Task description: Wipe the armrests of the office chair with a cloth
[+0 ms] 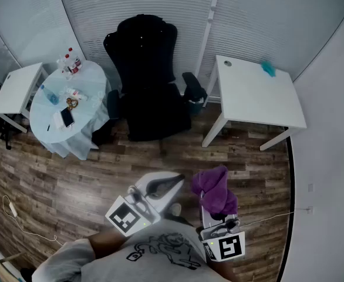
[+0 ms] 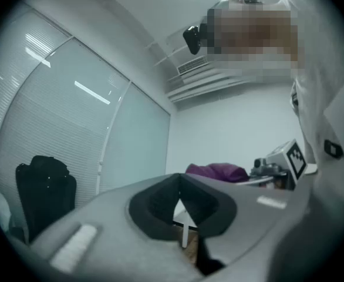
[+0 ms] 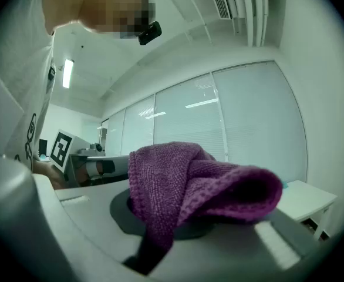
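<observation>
The black office chair (image 1: 145, 75) stands against the blinds at the back, with one armrest (image 1: 194, 87) on its right and the other (image 1: 113, 103) on its left. Both grippers are close to my body, well short of the chair. My left gripper (image 1: 176, 180) points toward the chair, its dark pads (image 2: 160, 201) meeting at the tips with nothing between them. My right gripper (image 1: 207, 211) is shut on a purple cloth (image 1: 214, 190), which bunches up over the jaws (image 3: 195, 181). The chair also shows at the left (image 2: 43, 192) in the left gripper view.
A round table (image 1: 93, 81) with bottles and a phone stands left of the chair, and a small white table (image 1: 16, 87) is beyond it. A white desk (image 1: 254, 98) with a teal item (image 1: 268, 68) is at the right. A cable (image 1: 13, 210) lies on the wooden floor.
</observation>
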The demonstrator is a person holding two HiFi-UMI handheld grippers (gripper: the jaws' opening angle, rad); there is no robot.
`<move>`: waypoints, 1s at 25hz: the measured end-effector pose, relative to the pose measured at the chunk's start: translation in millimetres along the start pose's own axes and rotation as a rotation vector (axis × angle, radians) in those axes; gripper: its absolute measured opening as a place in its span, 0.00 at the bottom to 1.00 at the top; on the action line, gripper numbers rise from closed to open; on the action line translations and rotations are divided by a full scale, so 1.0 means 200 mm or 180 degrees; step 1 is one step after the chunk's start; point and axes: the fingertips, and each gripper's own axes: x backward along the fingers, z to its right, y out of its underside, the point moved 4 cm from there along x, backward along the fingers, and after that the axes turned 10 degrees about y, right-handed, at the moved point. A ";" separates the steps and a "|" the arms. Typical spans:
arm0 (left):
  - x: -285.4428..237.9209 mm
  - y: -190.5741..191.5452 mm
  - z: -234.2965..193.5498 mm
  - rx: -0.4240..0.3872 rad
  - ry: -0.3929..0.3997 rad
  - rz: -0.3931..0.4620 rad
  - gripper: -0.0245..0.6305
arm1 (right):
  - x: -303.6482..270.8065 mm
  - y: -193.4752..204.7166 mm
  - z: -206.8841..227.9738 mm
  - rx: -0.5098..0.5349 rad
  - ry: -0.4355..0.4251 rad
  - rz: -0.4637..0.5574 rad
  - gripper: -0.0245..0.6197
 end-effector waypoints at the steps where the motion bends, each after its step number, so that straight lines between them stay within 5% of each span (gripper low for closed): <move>1: -0.01 0.00 0.00 0.0011 -0.0011 0.0001 0.04 | 0.00 0.00 0.01 0.0009 -0.0011 -0.0003 0.10; 18: -0.33 0.15 0.03 0.0130 -0.0077 -0.0085 0.04 | 0.02 0.03 0.35 0.0003 -0.0127 -0.0039 0.10; 25: -0.41 0.22 -0.11 0.0195 -0.0145 -0.0071 0.04 | -0.12 0.10 0.44 -0.0069 -0.0179 -0.0090 0.10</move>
